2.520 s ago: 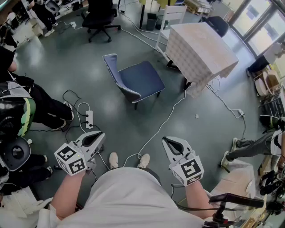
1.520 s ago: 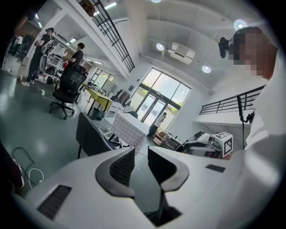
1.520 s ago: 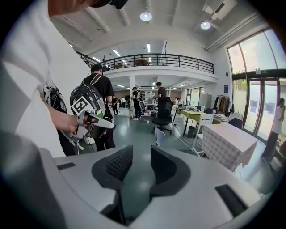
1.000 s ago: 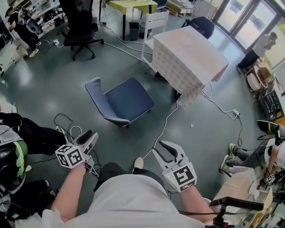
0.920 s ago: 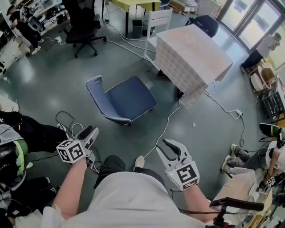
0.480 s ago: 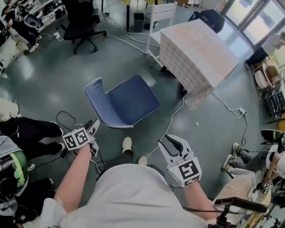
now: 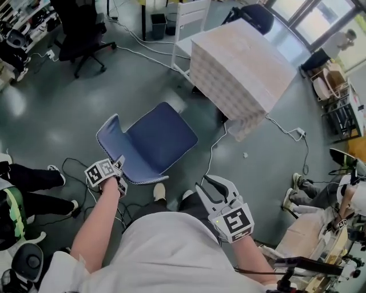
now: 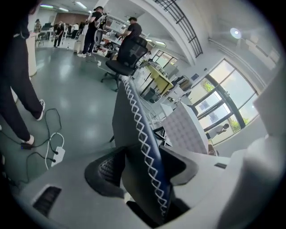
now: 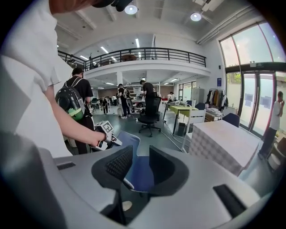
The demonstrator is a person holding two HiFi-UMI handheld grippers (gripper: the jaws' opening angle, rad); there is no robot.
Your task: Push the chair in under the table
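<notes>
The blue chair (image 7: 154,137) stands on the grey floor, turned away from the table (image 7: 246,63) with the checked cloth, a gap between them. Its backrest (image 7: 108,134) has a white zigzag seam (image 8: 143,134). My left gripper (image 7: 120,162) is at the backrest's near edge. In the left gripper view that edge stands between the jaws of the left gripper (image 8: 143,167), which are opening. My right gripper (image 7: 214,184) hovers open over the floor in front of me with nothing in it. In the right gripper view the chair (image 9: 130,139) shows beyond the right gripper (image 9: 140,167).
A white cable (image 7: 217,146) runs across the floor from the table toward my feet. A black office chair (image 7: 77,37) and a white chair (image 7: 186,17) stand farther off. A person's legs (image 7: 28,177) are at the left, another person (image 7: 320,194) at the right.
I have stepped closer to the chair. My left gripper has gone forward and down to the backrest's edge, and its jaws have widened. The right gripper came forward a little.
</notes>
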